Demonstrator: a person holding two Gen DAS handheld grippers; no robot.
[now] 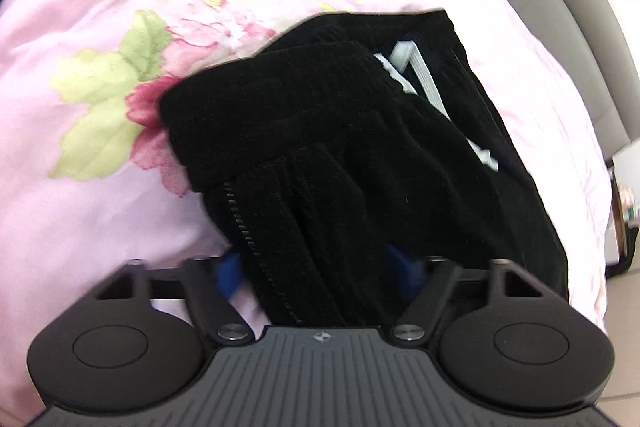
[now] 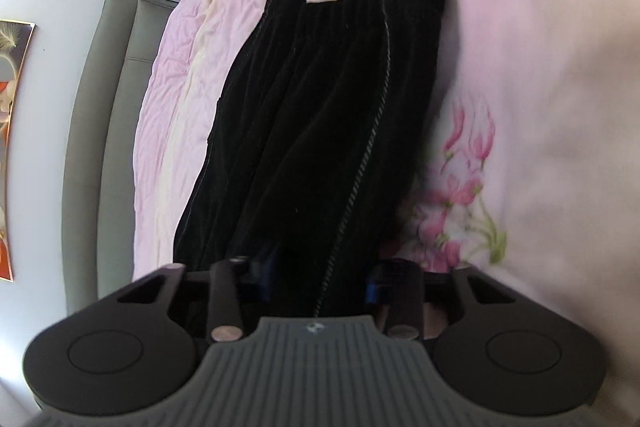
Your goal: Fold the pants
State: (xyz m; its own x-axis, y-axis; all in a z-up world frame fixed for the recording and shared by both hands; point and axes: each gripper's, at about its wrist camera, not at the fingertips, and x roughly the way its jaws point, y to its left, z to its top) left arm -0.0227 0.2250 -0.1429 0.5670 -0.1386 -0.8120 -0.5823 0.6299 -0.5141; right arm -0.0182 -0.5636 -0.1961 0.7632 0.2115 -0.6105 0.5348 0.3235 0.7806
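Black ribbed pants (image 1: 340, 163) lie bunched on a pink floral bedsheet (image 1: 120, 107). Their waistband with a white elastic cord (image 1: 416, 71) is at the far end. My left gripper (image 1: 320, 271) has black fabric between its blue-padded fingers and is shut on it. In the right wrist view the pants (image 2: 320, 115) stretch away from me, lifted off the sheet (image 2: 520, 67). My right gripper (image 2: 320, 279) is shut on the near end of the fabric. The fingertips of both grippers are hidden by the cloth.
A grey padded headboard (image 2: 88, 131) and a white wall stand at the left of the right wrist view. A rumpled pink and cream quilt (image 2: 180, 87) lies beside the pants. The bed edge and tiled floor (image 1: 624, 307) show at the right of the left wrist view.
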